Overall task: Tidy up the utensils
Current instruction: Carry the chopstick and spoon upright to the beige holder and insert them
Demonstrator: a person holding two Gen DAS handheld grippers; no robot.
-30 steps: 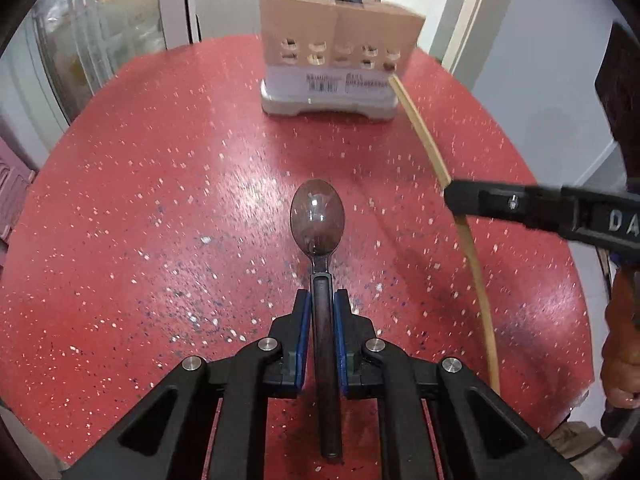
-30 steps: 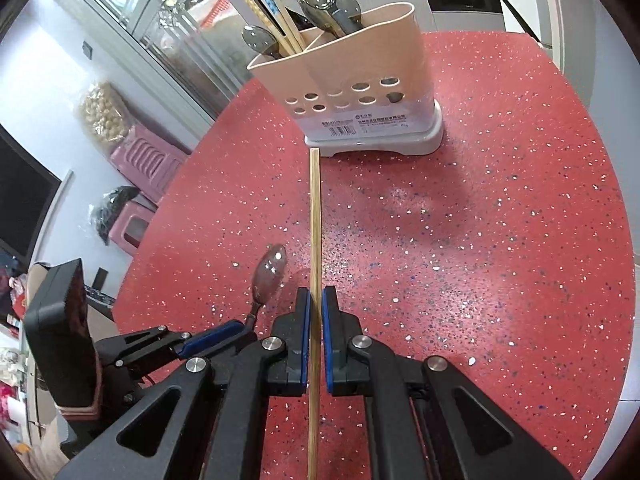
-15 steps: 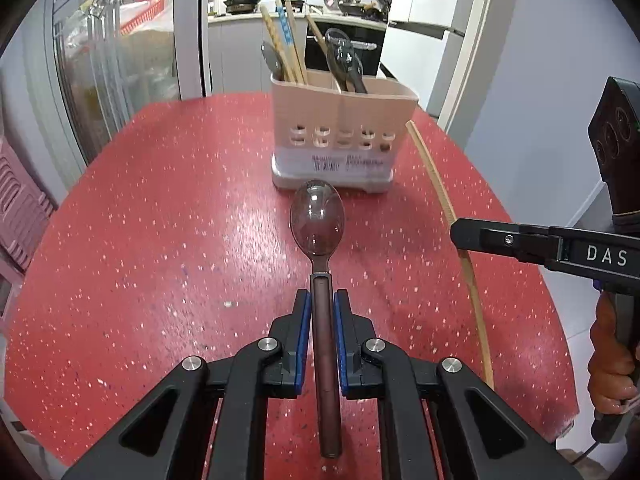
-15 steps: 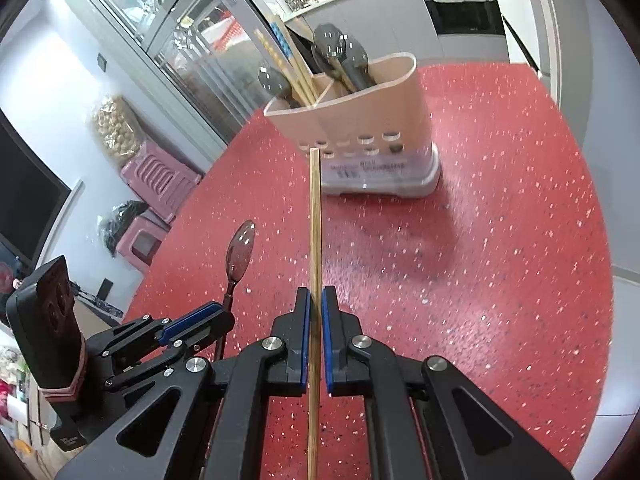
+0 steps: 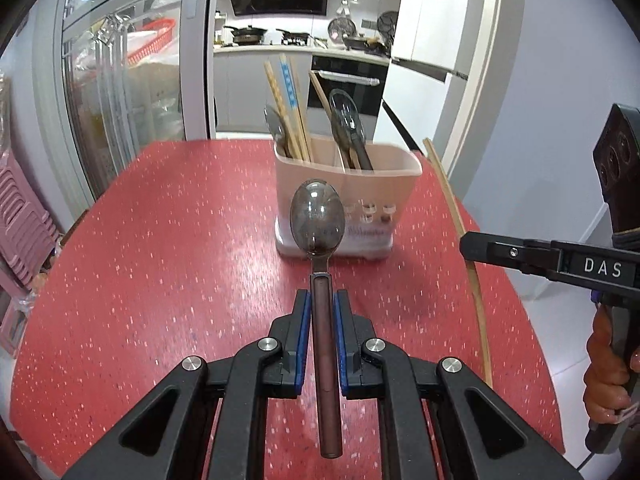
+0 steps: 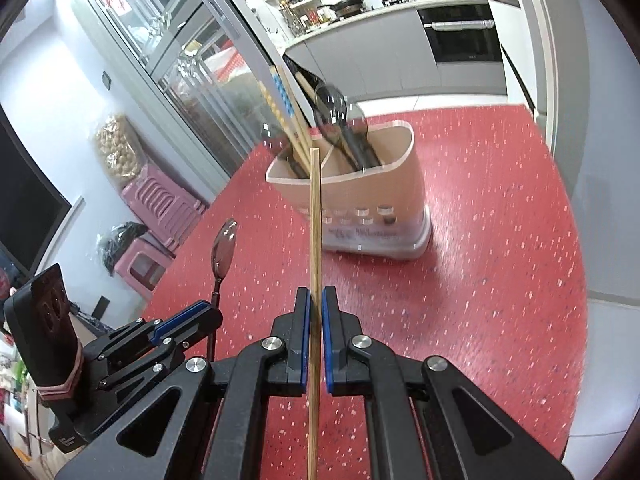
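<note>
My left gripper (image 5: 321, 300) is shut on the dark handle of a spoon (image 5: 318, 216), bowl forward, held above the red table. My right gripper (image 6: 315, 296) is shut on a wooden chopstick (image 6: 315, 220) that points at the holder. A beige utensil holder (image 5: 344, 212) stands ahead at the table's far side; it also shows in the right wrist view (image 6: 360, 200). It holds several chopsticks (image 5: 290, 108) and dark spoons (image 5: 348, 128). The right gripper (image 5: 466, 240) and its chopstick (image 5: 460, 224) show at the right of the left wrist view. The left gripper (image 6: 212, 314) and spoon (image 6: 224, 250) show at the left of the right wrist view.
The round red speckled table (image 5: 160, 240) has its edge close on the right (image 6: 576, 240). Pink stools (image 6: 160, 208) stand beside the table on the left. A glass door (image 5: 120, 100) and a kitchen lie behind.
Both grippers have lifted and tilted up with their utensils. The holder now sits lower in both views, with its top and the kitchen behind showing.
</note>
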